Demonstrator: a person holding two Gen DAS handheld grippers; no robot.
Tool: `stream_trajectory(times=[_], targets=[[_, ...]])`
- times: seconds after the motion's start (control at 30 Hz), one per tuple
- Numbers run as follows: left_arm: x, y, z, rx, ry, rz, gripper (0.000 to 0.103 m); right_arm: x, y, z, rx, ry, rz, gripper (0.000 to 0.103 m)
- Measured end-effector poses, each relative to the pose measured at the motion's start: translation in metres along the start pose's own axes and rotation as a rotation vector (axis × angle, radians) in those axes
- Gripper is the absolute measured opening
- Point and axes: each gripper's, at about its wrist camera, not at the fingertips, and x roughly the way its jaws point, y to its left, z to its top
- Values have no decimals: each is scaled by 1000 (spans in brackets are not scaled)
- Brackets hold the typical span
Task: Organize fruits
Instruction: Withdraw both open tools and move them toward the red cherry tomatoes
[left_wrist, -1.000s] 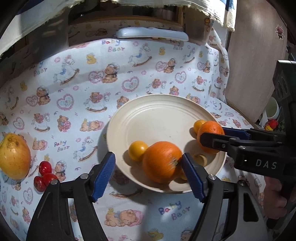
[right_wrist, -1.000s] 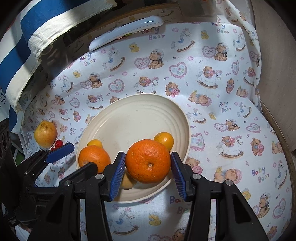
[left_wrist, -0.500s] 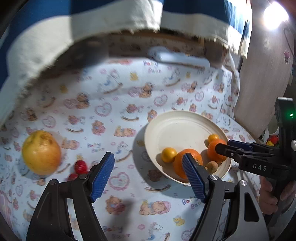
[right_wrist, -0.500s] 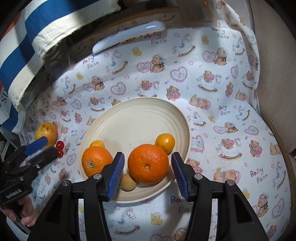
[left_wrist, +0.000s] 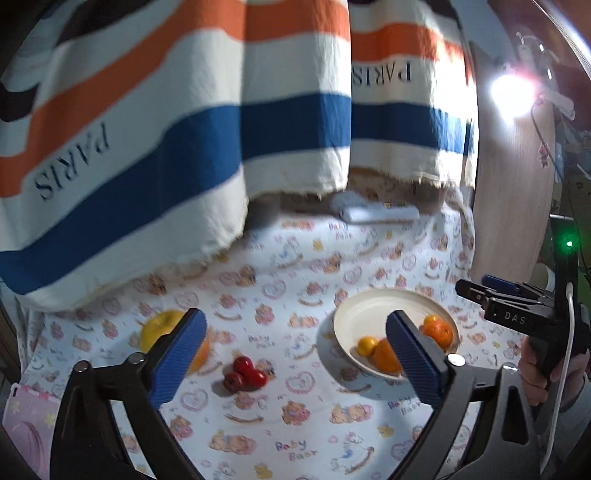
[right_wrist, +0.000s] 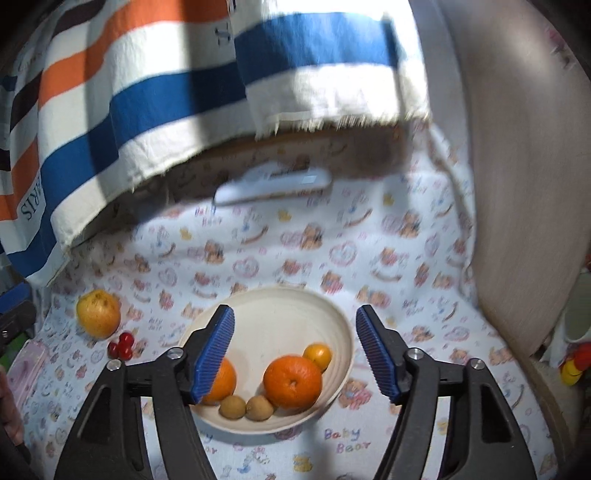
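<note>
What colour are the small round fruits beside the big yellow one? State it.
Red: the cluster of small red fruits lies on the cloth beside the large yellow fruit, clearest in the left wrist view.

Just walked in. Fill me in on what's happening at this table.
A person is sorting fruit with two tools. The left hand-held gripper and right hand-held gripper hold nothing; their jaws have just been opening. On the plate lie two oranges, two small citrus and two brown fruits. A yellow pear-like fruit and red cherry-like fruits wait on the bear-print cloth.

Glossy cream plate (right_wrist: 343, 332) – matt printed cotton tablecloth (right_wrist: 369, 251).
</note>
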Motion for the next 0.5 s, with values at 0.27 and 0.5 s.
stream_trajectory(times=[0.27,0.5], targets=[[-19,24,-4,-35,-151,37,102,-34,7,3,-32,-219,-32,97],[-15,40,-12,-45,-148,69,102,-42,13,-1,-57,-271,-21,103]])
